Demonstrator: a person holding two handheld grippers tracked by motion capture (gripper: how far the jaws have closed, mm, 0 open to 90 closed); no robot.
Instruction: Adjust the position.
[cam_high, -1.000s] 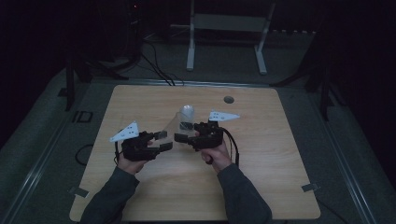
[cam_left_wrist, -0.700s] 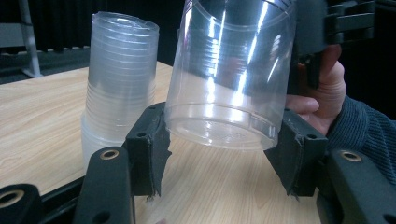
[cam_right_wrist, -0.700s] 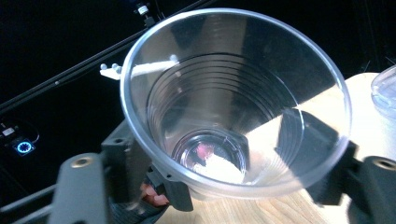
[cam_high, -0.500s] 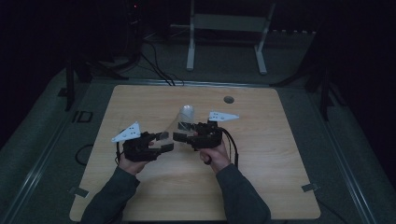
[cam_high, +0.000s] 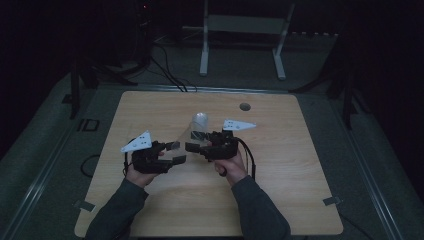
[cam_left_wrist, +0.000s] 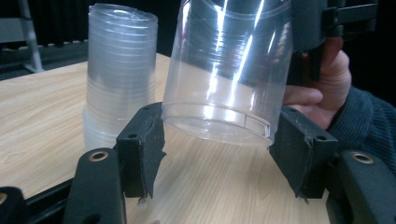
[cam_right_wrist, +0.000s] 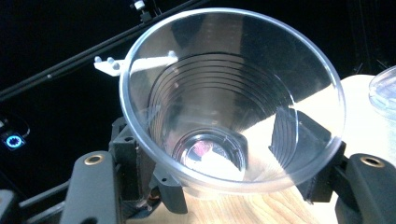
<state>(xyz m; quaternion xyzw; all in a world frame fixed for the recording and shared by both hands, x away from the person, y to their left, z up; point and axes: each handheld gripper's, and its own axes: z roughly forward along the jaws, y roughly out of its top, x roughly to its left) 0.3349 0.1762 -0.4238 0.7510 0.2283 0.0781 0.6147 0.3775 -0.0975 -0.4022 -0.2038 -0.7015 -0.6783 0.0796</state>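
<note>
Clear cup (cam_left_wrist: 229, 70): clamped in my right hand-held gripper (cam_high: 196, 146), off the stack (cam_left_wrist: 119, 70). Left hand-held gripper (cam_left_wrist: 217, 154): apart around its base. Handover unfinished.

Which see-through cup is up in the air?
The single clear plastic cup, tilted between the two tools, gripped by the right tool. The other clear cups are nested in a stack standing on the wooden table.

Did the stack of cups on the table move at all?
No. In the high view the stack of cups sits in the same place, left of and nearer than the table's round hole.
</note>
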